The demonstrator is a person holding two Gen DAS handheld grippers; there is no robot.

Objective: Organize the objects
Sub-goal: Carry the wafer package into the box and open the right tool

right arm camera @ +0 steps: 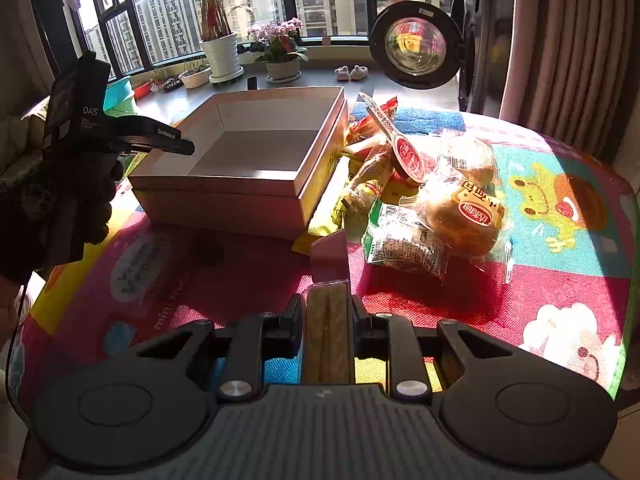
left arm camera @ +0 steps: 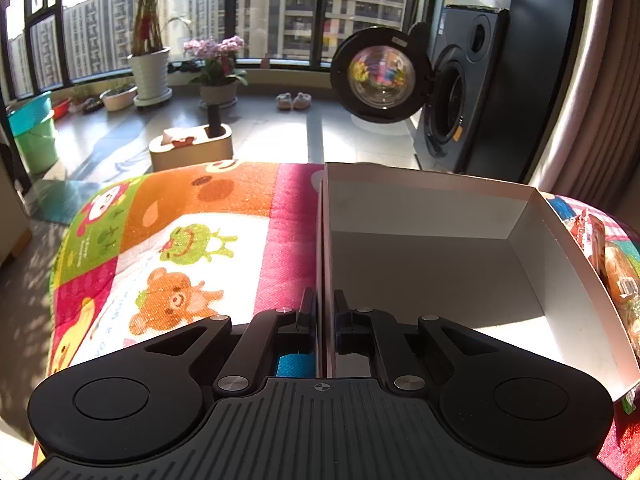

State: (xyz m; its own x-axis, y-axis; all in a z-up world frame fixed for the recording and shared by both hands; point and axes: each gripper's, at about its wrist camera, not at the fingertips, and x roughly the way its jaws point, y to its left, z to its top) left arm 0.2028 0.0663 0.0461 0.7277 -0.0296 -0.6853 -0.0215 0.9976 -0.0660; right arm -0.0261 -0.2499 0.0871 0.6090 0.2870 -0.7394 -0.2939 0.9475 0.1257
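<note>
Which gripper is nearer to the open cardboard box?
Left. The left gripper is clamped on the side wall of the cardboard box. The right gripper, holding a snack packet, is over the mat, apart from the box.

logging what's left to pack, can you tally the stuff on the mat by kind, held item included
box: 1
stick snack pack held in the right gripper: 1
loose snack packs in the pile beside the box: at least 5 (they overlap, so the exact count is unclear)
total: at least 7
</note>
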